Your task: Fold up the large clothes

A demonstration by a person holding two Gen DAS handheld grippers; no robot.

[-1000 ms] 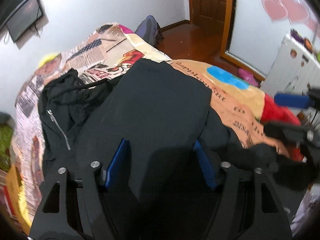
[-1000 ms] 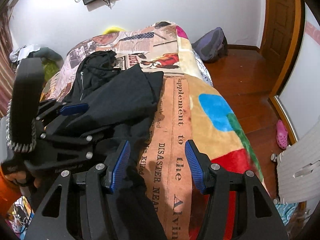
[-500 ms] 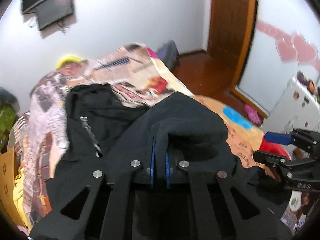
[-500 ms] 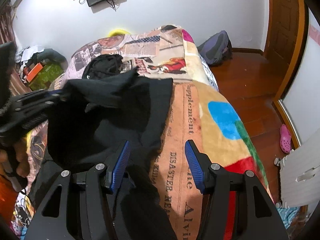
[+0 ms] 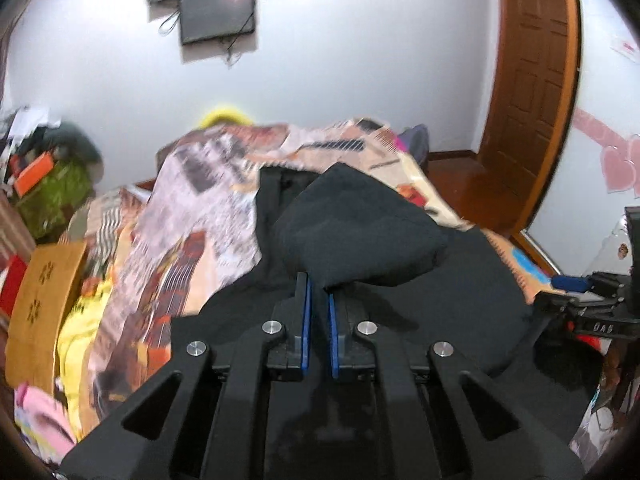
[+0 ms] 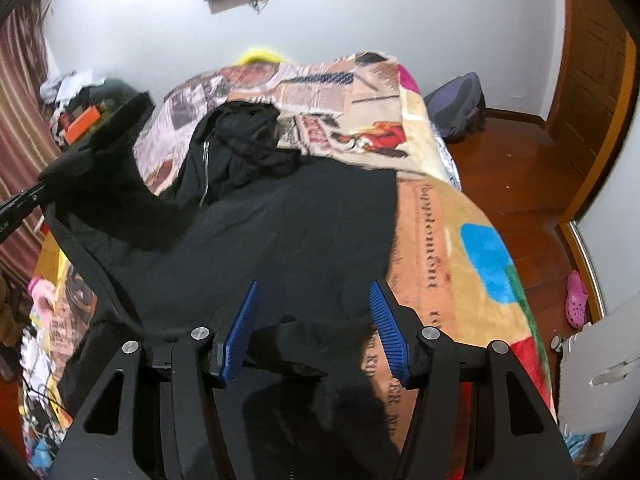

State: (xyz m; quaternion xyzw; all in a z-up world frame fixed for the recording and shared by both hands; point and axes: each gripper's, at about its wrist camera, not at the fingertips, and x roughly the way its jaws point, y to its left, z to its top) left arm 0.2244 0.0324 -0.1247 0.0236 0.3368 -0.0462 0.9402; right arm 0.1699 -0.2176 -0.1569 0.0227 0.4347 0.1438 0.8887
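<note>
A: We start with the large black fabric garment [image 6: 288,232]; it lies spread over the near half of the bed's newspaper-print blanket [image 6: 436,248], with a bunched part and a silver zipper [image 6: 205,168] farther back toward the wall.

B: We see our left gripper [image 5: 319,300] clamped on a fold of that garment; the blue pads [image 5: 306,320] are almost together with cloth pinched between them, and the fold bulges up as a rounded lump just past the fingertips.

A: In the right wrist view that same pinched corner stands raised at the left edge, above the blanket; the rest of the cloth slopes down from it toward the middle of the bed.

B: Our right gripper [image 6: 316,320] stands with its jaws apart; the garment's near edge lies beneath and between the blue ribbed pads [image 6: 240,336], but they do not press on it.

A: Farther out, we note the wooden floor [image 6: 516,168] on the right, a purple-grey backpack [image 6: 456,108] against the white wall, a pink shoe [image 6: 576,300], and a dark wall-mounted screen [image 5: 216,16] above the bed.
</note>
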